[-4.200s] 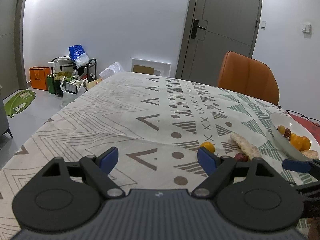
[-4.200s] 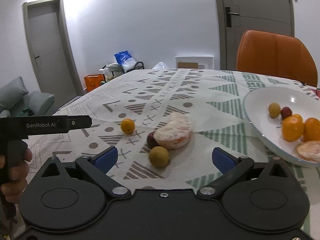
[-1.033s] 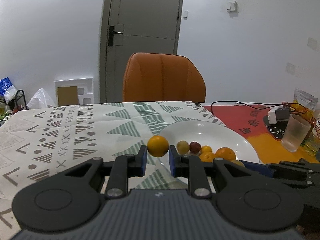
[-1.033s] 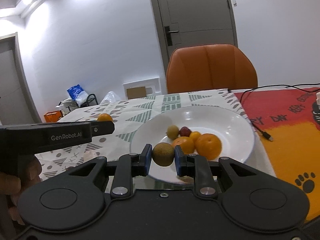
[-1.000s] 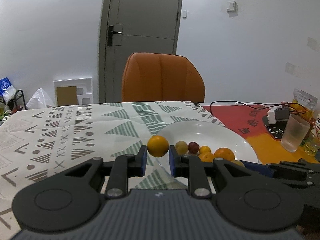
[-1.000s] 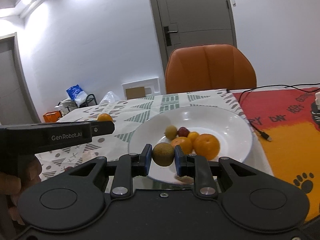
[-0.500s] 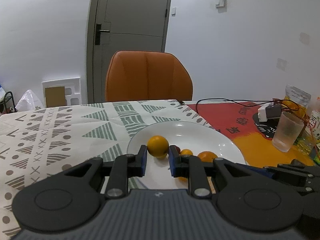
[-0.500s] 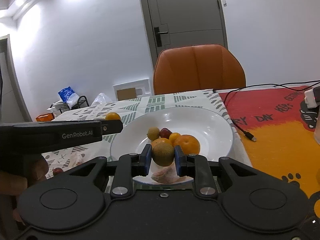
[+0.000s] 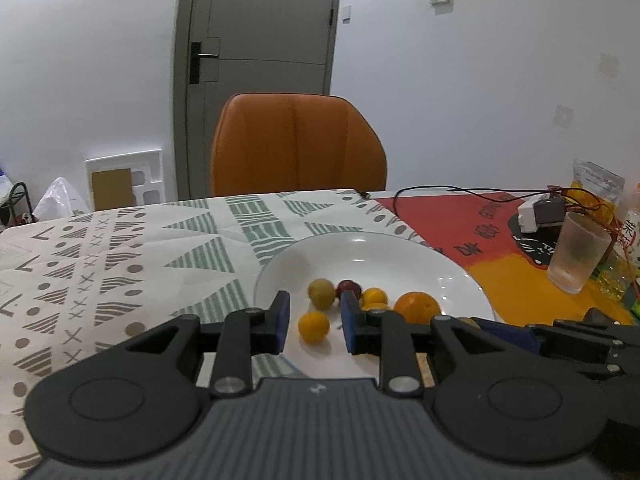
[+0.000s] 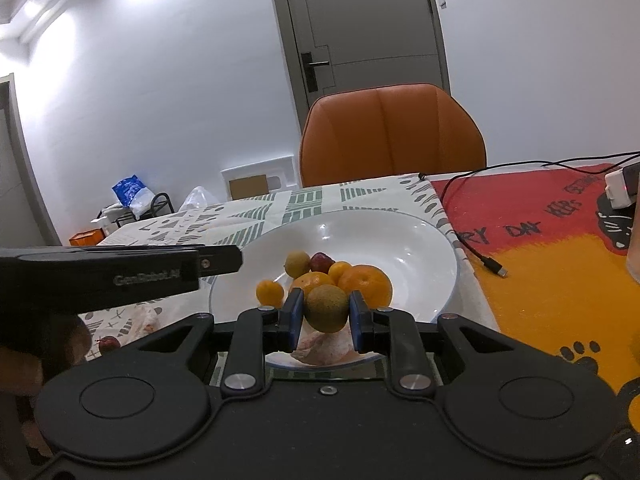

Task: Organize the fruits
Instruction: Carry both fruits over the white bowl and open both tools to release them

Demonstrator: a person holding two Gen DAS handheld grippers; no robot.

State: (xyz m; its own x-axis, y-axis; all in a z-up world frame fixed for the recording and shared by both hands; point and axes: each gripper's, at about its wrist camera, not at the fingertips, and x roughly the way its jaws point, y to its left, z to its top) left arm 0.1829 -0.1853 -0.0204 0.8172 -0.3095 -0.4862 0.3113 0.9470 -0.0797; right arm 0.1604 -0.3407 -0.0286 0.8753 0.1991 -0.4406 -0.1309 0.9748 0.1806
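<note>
White bowl (image 9: 460,276): on patterned tablecloth (image 9: 120,248). Left gripper (image 9: 314,322): fingers now spread, no longer pinching. Right gripper (image 10: 325,311): still pinching brownish fruit (image 10: 326,307) over bowl. Small orange (image 9: 314,327): released, now inside bowl.

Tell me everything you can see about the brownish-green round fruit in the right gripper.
The brownish-green fruit is round, with dull, matte, slightly rough-looking skin, olive fading to tan. The right gripper is shut on it, one blue pad pressing each side. It sits above the near edge of the white bowl, in front of the oranges; whether it touches anything below is hidden.
</note>
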